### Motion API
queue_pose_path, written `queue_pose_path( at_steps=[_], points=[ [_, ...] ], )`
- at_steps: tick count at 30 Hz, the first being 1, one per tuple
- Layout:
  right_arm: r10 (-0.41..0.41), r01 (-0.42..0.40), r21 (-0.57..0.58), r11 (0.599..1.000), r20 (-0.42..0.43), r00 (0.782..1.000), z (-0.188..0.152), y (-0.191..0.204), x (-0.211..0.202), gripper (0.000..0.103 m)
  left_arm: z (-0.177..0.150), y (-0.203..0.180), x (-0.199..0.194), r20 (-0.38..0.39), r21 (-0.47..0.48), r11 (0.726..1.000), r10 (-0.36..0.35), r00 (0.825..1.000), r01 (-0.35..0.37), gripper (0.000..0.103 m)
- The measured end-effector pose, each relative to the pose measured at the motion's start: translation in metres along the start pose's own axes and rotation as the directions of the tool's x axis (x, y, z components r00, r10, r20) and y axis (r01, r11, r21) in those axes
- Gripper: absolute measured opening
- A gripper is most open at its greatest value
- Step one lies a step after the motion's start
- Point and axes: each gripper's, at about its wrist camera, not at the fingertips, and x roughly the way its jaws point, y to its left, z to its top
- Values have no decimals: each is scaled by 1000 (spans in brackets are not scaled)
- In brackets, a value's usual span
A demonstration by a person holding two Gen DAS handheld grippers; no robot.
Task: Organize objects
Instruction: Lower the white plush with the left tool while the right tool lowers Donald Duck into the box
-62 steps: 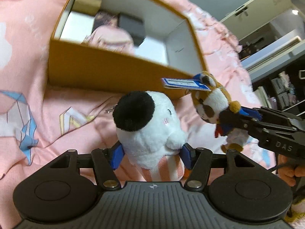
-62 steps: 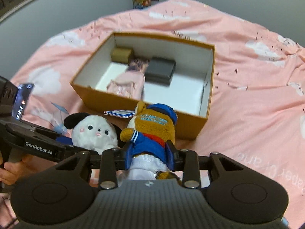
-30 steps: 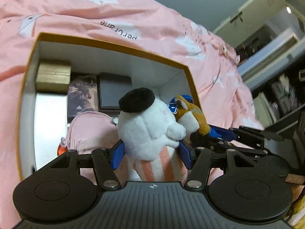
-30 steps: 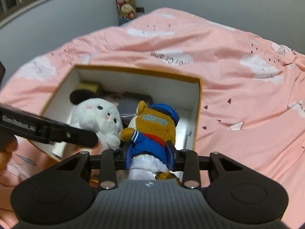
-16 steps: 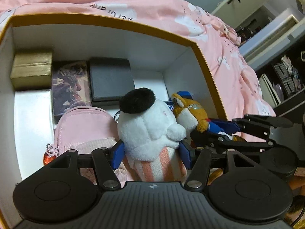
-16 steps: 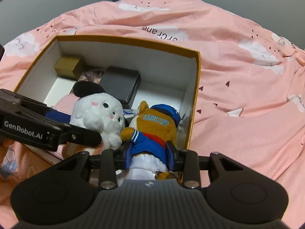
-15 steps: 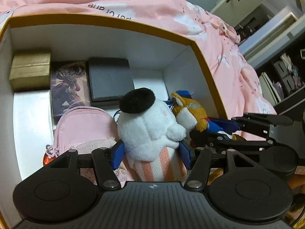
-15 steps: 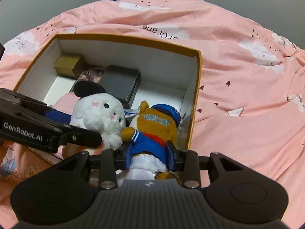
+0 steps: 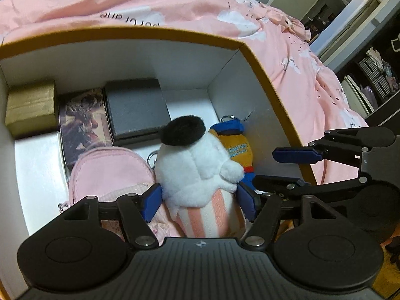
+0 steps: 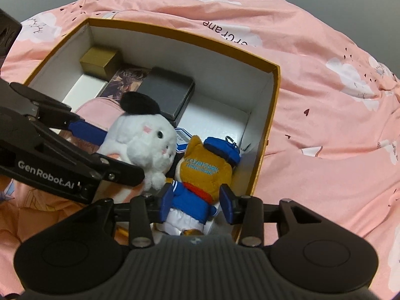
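A white plush with a black ear [image 9: 192, 165] stands in the orange box [image 9: 262, 75], leaning on a pink pouch [image 9: 110, 170]. My left gripper [image 9: 199, 201] straddles its striped body. Its jaws are opening, the blue pads just off the plush. Beside it, against the box's right wall, sits a brown plush with a blue cap and jacket [image 10: 205, 172]. My right gripper [image 10: 196, 202] is around its body with jaws opening, and a gap shows at the right pad. The white plush [image 10: 140, 140] touches the brown one.
At the back of the box lie a gold box [image 9: 30, 107], a picture-covered box [image 9: 82, 122] and a black box [image 9: 135, 110]. The orange box sits on a pink bedspread [image 10: 325, 100]. Shelves [image 9: 375, 62] stand beyond the bed at right.
Both grippers have sunk a little deeper into the box with their plushes. Both pairs of jaws now stand wider, and the plushes rest inside the box.
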Motion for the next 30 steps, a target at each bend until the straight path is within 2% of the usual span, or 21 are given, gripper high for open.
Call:
queue_pose_path(
  at_steps=[2, 5, 7, 10, 12, 19, 23, 30],
  points=[
    [-1, 1, -11, 1000, 4, 1000, 0, 0, -4, 39, 1, -1, -8, 20, 5, 1000, -7, 1000, 7, 78],
    [0, 0, -18, 1000, 17, 1000, 0, 0, -10, 25, 2, 2, -23, 56, -10, 999, -39, 998, 40, 74],
    [9, -8, -24, 1000, 23, 1000, -1, 0, -12, 22, 4, 6, -29, 62, -40, 998, -45, 997, 48, 55],
    [10, -9, -28, 1000, 27, 1000, -1, 2, -13, 21, 5, 8, -23, 36, -66, 997, -38, 999, 40, 36],
    [14, -14, -33, 999, 26, 1000, 0, 4, -13, 19, 3, 9, -14, 11, -79, 997, -24, 1000, 25, 32],
    [34, -34, -40, 999, -9, 999, 1, 7, -3, 14, 0, 11, -2, -12, -127, 992, 14, 1000, -16, 31],
    [54, -56, -27, 998, -44, 998, 2, 8, 8, 13, -2, 7, 3, -36, -123, 990, 59, 998, -63, 28],
    [160, -153, 86, 984, -81, 984, 1, 0, 21, 12, -8, -5, 10, -61, -80, 988, 125, 990, -130, 25]
  ],
)
